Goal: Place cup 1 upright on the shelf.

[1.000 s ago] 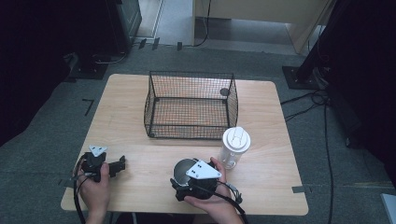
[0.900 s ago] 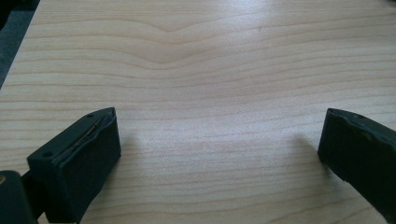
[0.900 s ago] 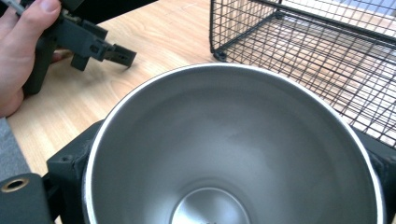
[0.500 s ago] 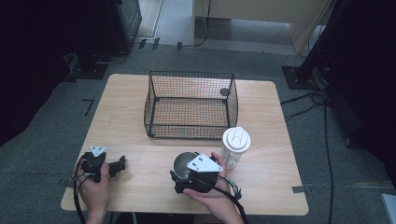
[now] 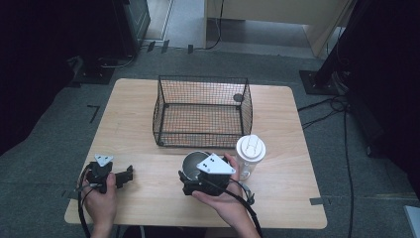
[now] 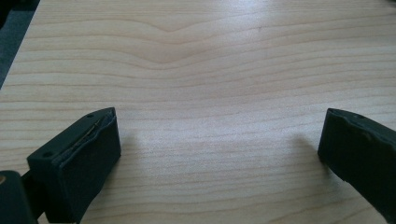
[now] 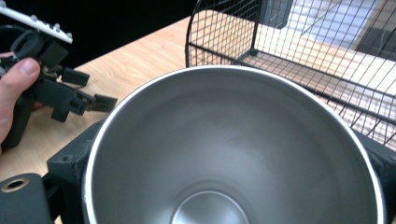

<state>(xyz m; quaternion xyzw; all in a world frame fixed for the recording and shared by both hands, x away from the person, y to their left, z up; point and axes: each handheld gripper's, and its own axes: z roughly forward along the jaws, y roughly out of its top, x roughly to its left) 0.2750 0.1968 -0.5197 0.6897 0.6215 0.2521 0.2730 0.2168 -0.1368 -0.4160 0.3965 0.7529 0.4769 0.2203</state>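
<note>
Steel cup: clamped by the right tool, shifted slightly toward the wire basket near the bench's front edge; transfer judged begun. Left tool: spread, idle at front-left corner.

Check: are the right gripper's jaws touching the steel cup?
Touching. The right gripper view shows the right gripper with a black jaw pressed against each side of the steel cup.

Wire basket, lidded plastic cup
</note>
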